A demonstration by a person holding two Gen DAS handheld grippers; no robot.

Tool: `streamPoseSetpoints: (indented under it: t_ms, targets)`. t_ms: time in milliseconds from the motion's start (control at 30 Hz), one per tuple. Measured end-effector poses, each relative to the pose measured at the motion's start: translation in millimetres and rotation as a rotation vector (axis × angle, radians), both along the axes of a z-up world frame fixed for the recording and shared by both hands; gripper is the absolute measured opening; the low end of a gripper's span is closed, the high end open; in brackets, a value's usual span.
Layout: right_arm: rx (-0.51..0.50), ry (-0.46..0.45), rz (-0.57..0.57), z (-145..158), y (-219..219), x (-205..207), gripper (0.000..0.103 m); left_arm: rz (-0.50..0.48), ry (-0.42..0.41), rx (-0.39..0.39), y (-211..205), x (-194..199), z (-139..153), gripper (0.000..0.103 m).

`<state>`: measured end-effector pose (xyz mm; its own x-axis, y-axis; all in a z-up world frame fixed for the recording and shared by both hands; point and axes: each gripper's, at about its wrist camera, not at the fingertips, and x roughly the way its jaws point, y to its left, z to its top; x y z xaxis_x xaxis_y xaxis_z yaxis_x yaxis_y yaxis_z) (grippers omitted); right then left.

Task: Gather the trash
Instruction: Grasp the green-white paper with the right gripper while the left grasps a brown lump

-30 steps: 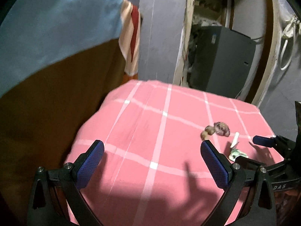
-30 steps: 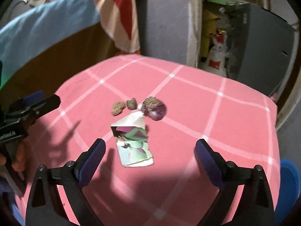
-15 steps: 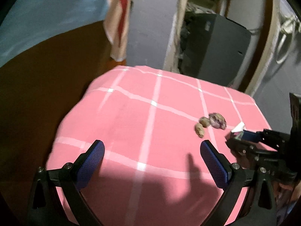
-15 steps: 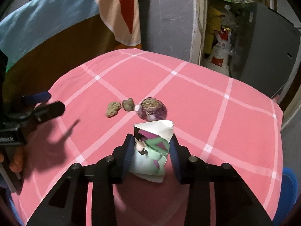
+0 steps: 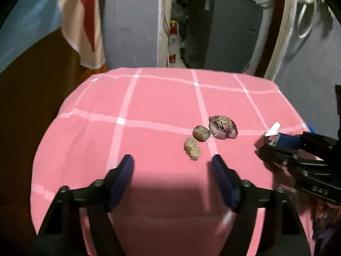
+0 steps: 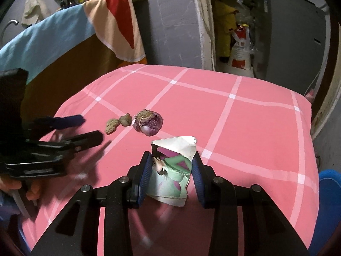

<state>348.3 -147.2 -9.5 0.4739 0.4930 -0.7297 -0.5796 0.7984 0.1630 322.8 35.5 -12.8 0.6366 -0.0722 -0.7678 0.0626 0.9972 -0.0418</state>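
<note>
My right gripper (image 6: 173, 168) is shut on a torn white and green paper wrapper (image 6: 172, 170) and holds it just above the pink checked tablecloth (image 6: 245, 128). Ahead lie a purple onion scrap (image 6: 148, 121) and two brown lumps (image 6: 118, 122). In the left wrist view my left gripper (image 5: 173, 172) is open and empty, just short of the lumps (image 5: 192, 147) and the onion scrap (image 5: 223, 126). The right gripper (image 5: 275, 141) shows there at the right with the wrapper's white tip (image 5: 273, 128).
A blue, cream and red cloth (image 6: 115, 21) hangs over a brown cabinet (image 6: 70, 64) to the left. A grey cabinet (image 6: 294, 34) and a white sack (image 6: 239, 51) stand behind the table. A blue object (image 6: 328, 204) sits at the table's right edge.
My right gripper has closed on the paper wrapper and lifted it. My left gripper has swung right toward the lumps and its fingers have come closer together.
</note>
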Motion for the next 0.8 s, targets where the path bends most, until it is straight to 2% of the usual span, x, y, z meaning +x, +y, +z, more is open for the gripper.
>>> streamPoseSetpoints:
  t_ms: [100,300,367,533,633,800]
  targets:
    - [-0.005,-0.007,0.000,-0.2,-1.0,-1.6,0.035,-0.025,0.000,0.026,-7.9,3.9,-1.3,0.055]
    - [-0.003,-0.009,-0.001,0.3,-3.2,-2.9,0.035,-0.054,0.007,0.049,-22.3,3.5,-3.4,0.028]
    - [0.000,-0.012,-0.002,0.7,-4.4,-3.4,0.035,-0.057,0.012,0.047,-24.1,2.4,-3.9,0.015]
    - [0.000,-0.038,-0.005,2.6,-6.1,-8.4,0.035,-0.043,0.013,0.026,-23.2,3.5,-3.3,0.012]
    - [0.004,-0.054,-0.008,3.7,-9.7,-13.1,0.035,-0.039,0.000,-0.030,-21.1,-2.8,-0.1,0.012]
    - [0.061,-0.124,-0.035,14.7,-22.4,-22.7,0.035,-0.041,-0.091,-0.115,-21.4,-21.8,12.3,0.012]
